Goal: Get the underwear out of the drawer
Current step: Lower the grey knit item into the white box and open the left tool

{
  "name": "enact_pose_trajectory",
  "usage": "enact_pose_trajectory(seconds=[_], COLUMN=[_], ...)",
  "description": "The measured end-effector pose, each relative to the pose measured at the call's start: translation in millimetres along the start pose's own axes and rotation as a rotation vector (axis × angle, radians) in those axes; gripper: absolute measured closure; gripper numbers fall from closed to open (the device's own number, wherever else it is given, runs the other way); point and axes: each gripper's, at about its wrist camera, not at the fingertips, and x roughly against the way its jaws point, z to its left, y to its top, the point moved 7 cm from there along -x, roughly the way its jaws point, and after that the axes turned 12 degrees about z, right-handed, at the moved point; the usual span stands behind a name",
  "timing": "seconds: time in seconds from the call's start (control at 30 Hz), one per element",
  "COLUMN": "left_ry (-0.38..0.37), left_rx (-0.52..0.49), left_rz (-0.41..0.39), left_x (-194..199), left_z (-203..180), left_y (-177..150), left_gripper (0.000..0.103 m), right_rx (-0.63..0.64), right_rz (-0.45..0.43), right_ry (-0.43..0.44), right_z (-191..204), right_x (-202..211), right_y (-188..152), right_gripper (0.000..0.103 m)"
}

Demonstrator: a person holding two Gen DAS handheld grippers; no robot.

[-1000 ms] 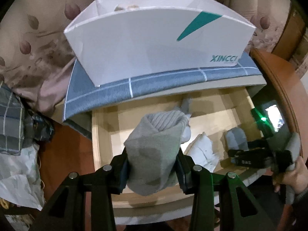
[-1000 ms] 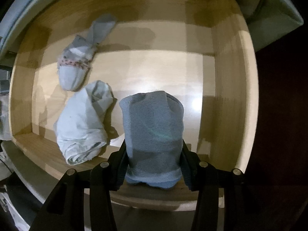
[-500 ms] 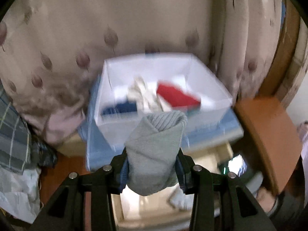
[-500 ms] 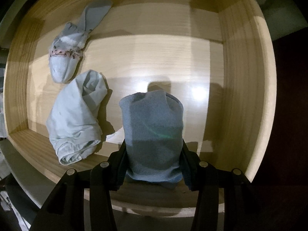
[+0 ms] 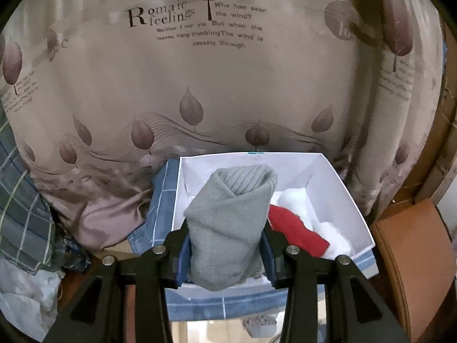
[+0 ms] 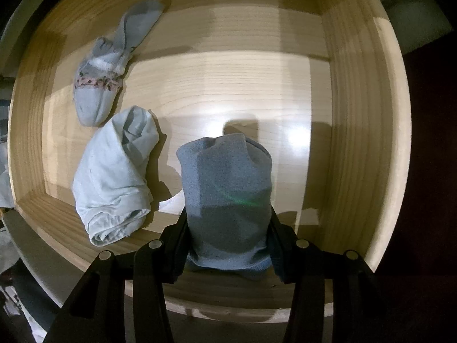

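Reading "Romaic feelings": curtain [image 5: 228,85] print

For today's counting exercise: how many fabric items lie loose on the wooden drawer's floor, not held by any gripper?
2: a patterned sock at the back left, and a rolled pale garment in front of it. Nothing seems hidden.

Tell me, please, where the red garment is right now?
In the left wrist view, the red garment lies inside the white box, right of the grey bundle, against white cloth.
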Motion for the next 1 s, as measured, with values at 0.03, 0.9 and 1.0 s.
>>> enact_pose_trajectory(seconds=[0.03, 0.9, 1.0], left_ry=[0.009, 0.091, 0.076], left_rx=[-0.012, -0.021, -0.022], left_rz=[0.006, 0.183, 0.18], left_x=[-5.8, -67.0, -57.2], left_z=[-2.3, -5.6, -6.0], left_y=[2.2, -18.9, -22.8], left_gripper=[0.061, 0.043, 0.043], right_rx=[-0.001, -0.001, -0.003], right_rz=[-0.002, 0.003, 0.004], right_ry=[0.001, 0.0, -0.001], right_z=[-0.6, 15.3, 16.1], right_x=[-0.1, 1.7, 3.1], right_y=[-0.2, 1.3, 1.3], right_gripper=[0.058, 0.056, 0.056])
